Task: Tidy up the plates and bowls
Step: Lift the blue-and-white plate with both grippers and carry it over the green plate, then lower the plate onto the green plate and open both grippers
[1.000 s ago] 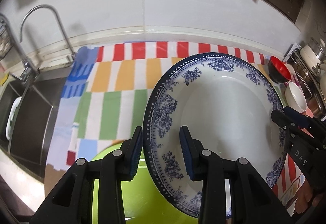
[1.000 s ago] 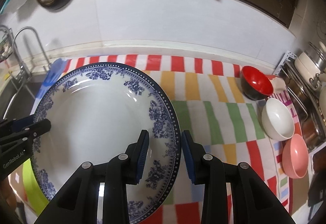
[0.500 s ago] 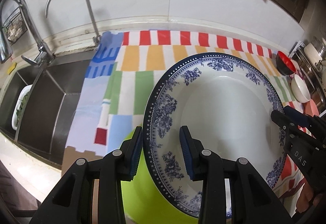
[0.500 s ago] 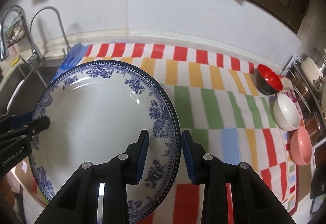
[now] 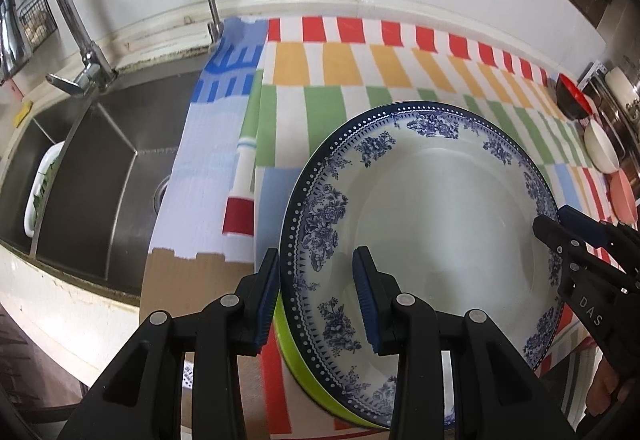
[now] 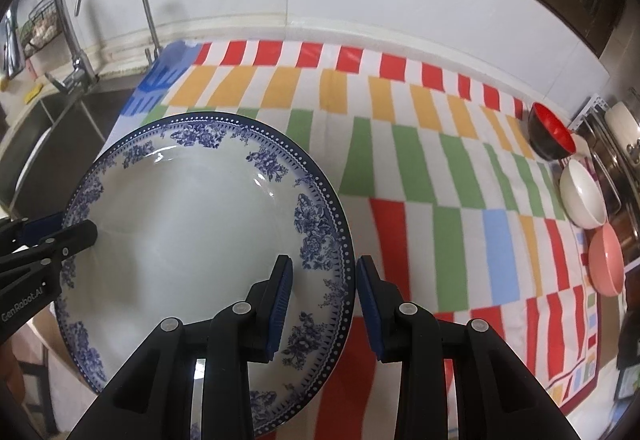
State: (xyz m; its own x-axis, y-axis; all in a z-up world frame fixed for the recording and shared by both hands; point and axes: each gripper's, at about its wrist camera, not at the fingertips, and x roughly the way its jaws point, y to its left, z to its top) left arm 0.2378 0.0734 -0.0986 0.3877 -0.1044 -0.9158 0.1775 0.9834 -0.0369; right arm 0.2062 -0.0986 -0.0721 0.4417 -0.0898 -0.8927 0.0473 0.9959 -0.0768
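The blue-patterned plate (image 5: 432,208), with a green plate (image 5: 316,372) under it, hung above the striped cloth (image 6: 400,144), both grippers' jaws clamping its rim, while three bowls (image 6: 582,196) beyond the cloth's far end awaited sorting.

Our left gripper (image 5: 316,298) is matte black plastic, its two fingers faced with ribbed blue pads (image 5: 267,296) and pinned with round silver screws. Our right gripper (image 6: 325,304) matches it in build. At the right edge of the left wrist view its side carries white "DAS" lettering; at the lower left of the right wrist view, the other reads "GenRobot.AI".
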